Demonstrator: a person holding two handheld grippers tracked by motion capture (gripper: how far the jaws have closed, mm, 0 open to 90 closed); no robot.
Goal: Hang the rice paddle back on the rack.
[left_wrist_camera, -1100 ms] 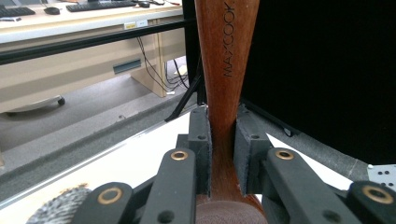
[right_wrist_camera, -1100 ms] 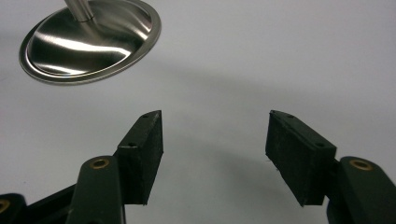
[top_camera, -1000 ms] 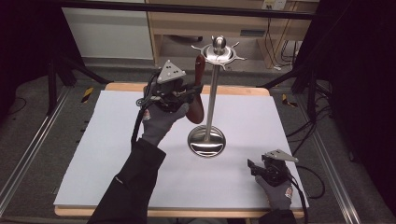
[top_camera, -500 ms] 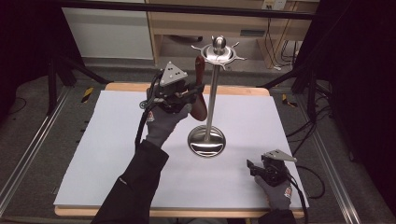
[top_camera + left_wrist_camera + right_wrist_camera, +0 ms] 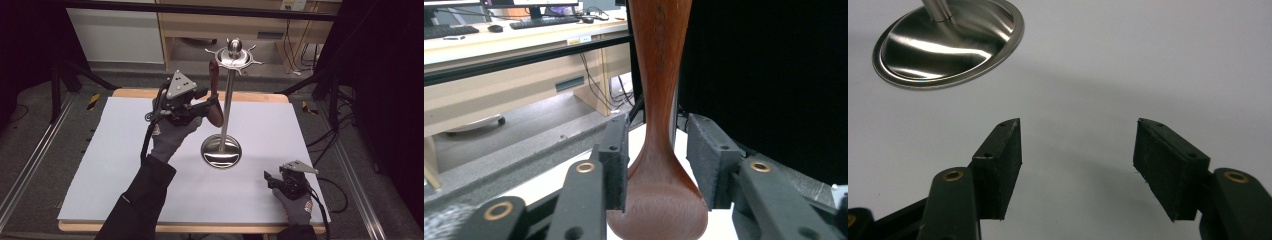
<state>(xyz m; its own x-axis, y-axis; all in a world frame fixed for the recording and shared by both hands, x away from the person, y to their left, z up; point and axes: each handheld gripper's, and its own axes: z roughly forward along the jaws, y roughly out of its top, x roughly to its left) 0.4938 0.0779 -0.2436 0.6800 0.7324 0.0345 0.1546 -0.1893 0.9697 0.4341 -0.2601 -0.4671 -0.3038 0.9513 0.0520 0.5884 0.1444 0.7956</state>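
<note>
Two claws worked a white-topped bench where a polished steel utensil stand stood on its round base, its hook crown at the top. The left claw, raised above the bench just left of the stand's pole, had a dark wooden spoon between its jaws; the spoon hung upright from one of the crown's hooks, handle up and bowl down. In the left gripper view the jaws had just been opening, and the black pads stood slightly off either side of the spoon where its neck widens into the bowl, gripping nothing. The right claw rested low near the bench's front right corner, well apart from the stand, in a gloved hand. In the right gripper view its jaws were parted with nothing between them, the right claw pointed across bare white surface toward the stand's mirrored base
</note>
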